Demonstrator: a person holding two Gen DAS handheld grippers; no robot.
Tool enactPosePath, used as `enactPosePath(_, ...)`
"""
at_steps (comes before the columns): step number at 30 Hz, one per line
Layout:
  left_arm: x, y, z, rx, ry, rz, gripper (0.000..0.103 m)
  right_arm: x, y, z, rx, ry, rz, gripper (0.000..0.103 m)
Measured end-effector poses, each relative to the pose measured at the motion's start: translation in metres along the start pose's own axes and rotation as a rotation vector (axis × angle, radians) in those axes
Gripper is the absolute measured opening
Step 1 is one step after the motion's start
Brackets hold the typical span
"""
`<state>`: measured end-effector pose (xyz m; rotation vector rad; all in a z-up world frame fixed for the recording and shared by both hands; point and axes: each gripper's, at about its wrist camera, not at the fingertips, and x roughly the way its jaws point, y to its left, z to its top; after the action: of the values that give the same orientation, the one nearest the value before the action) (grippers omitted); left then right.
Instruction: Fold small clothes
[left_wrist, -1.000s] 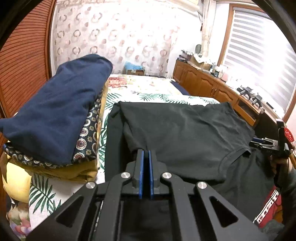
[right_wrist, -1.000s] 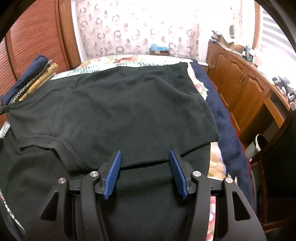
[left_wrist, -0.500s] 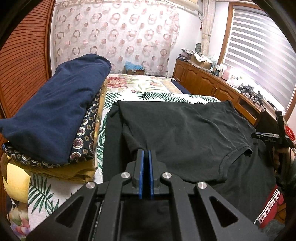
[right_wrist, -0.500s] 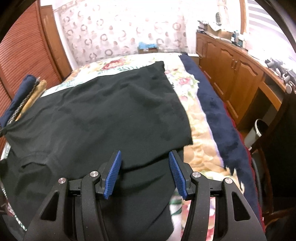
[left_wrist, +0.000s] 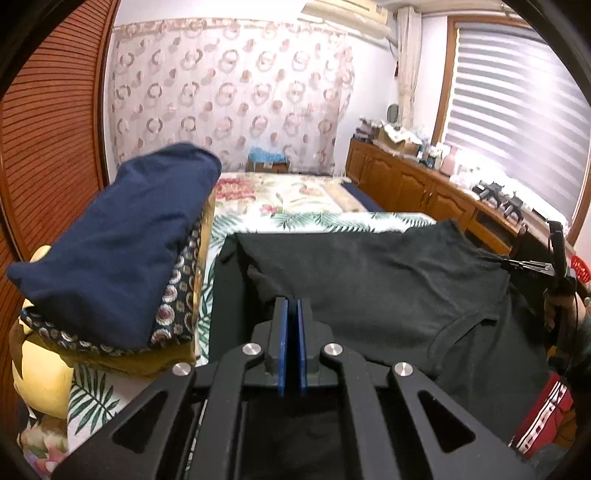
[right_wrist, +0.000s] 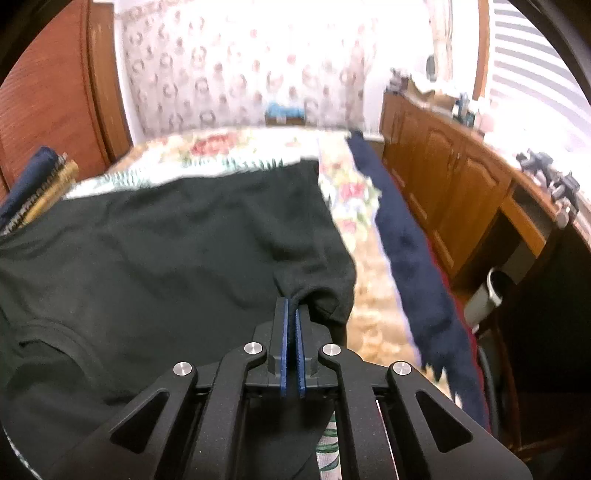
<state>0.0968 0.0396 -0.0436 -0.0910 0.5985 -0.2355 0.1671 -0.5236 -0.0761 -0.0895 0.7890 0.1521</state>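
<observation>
A black T-shirt lies spread on the floral bed, folded partway over itself, its neckline toward me. My left gripper is shut on the shirt's near left edge. My right gripper is shut on the black T-shirt at its near right edge, where the cloth bunches up between the blue pads. The right gripper also shows in the left wrist view, pinching the shirt's right corner.
A stack of folded clothes, navy on top, sits on the bed's left side above a yellow cushion. A navy blanket runs along the bed's right edge. Wooden cabinets line the right wall.
My right gripper has moved to the shirt's right edge and shut on it; it was open before. My left gripper has stayed shut on the left edge.
</observation>
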Motion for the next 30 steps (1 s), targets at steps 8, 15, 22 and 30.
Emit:
enactPosePath(8,-0.037,-0.004,0.012,-0.001,-0.071,-0.025,0.002,-0.056,0.006,0.016,-0.013,-0.136,0.040,0.000)
enactPosePath(15,-0.074,0.001,0.003,-0.014,-0.087,-0.036,0.002,-0.115,0.011,0.012,-0.046,-0.176,0.088,0.000)
enactPosePath(22,-0.101,0.000,-0.029,-0.009,-0.040,-0.037,0.002,-0.163,0.016,-0.013,-0.076,-0.149,0.106,0.000)
enactPosePath(30,-0.081,0.009,-0.069,-0.014,0.124,0.024,0.008,-0.142,0.018,-0.059,-0.063,-0.005,0.100,0.000)
